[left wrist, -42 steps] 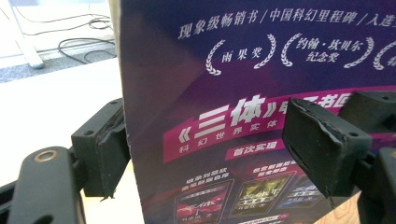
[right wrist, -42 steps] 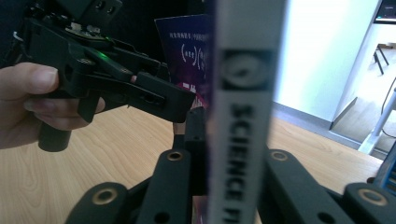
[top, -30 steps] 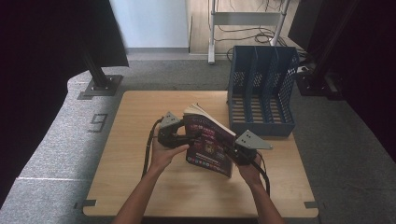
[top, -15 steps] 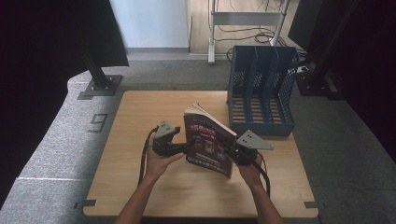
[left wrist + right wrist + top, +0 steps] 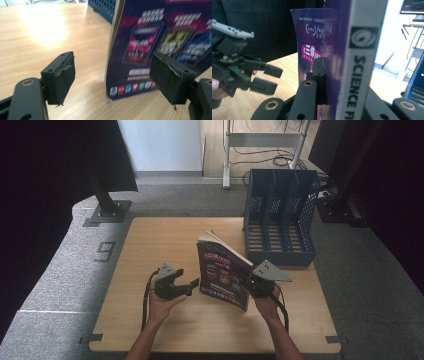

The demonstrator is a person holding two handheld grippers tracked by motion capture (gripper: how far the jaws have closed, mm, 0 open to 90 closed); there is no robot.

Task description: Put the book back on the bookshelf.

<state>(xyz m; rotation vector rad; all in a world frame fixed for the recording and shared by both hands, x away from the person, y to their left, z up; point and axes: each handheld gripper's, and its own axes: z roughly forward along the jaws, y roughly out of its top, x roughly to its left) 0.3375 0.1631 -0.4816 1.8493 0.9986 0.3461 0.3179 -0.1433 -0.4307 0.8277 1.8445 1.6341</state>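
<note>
A purple magazine (image 5: 223, 270) stands upright near the middle of the wooden surface (image 5: 150, 240), its lower edge on the wood, just in front of the blue file rack (image 5: 280, 215). The right tongs (image 5: 248, 282) pinch it at the spine — the white spine reads "SCIENCE". The left tongs (image 5: 192, 285) sit spread just beside the cover, apart from it — nothing between their pads (image 5: 61, 75).
</note>
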